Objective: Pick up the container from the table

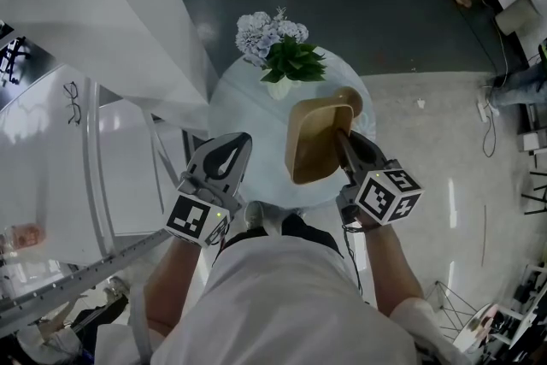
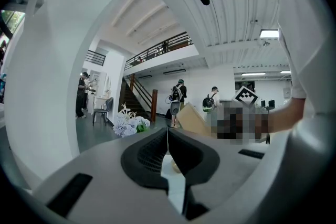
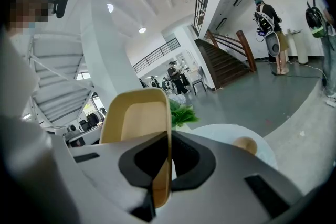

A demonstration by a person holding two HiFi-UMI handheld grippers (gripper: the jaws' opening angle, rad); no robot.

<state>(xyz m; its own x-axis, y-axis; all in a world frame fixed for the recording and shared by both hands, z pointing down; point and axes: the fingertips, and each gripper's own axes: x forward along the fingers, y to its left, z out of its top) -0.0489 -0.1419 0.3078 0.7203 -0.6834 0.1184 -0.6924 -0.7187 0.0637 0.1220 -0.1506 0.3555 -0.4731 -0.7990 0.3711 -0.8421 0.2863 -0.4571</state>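
A tan, rounded-rectangular container hangs tilted on its side above the round white table. My right gripper is shut on its rim; in the right gripper view the thin wall of the container stands pinched between the jaws of the right gripper. My left gripper hovers over the table's near-left edge, shut with nothing in it. In the left gripper view the pads of the left gripper meet, and the container shows beyond them to the right.
A pot of pale flowers with green leaves stands at the table's far side. A small round tan piece lies on the table near the container's far end. A white curved wall rises at the left. People stand far off across the hall.
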